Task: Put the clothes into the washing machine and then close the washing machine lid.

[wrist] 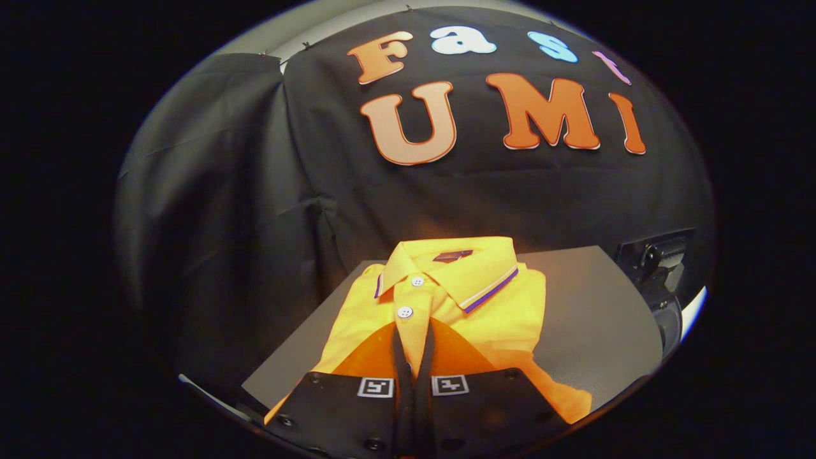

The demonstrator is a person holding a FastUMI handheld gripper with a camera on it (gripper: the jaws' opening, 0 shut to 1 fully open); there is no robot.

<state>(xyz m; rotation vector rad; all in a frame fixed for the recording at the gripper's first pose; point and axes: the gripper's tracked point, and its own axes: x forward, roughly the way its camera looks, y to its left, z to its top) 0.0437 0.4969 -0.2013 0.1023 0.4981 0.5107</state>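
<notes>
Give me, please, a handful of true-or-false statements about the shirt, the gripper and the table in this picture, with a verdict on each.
1. The polo shirt is folded and lies on the grey table. True.
2. The shirt is blue. False: it is orange-yellow, with a striped collar edge.
3. The gripper has its fingers nearly together, pinching a narrow strip of the shirt's front between them. True.
4. The shirt's collar points toward the gripper. False: the collar lies at the far end, beyond the fingers.
5. Two white buttons show on the placket. True.
</notes>
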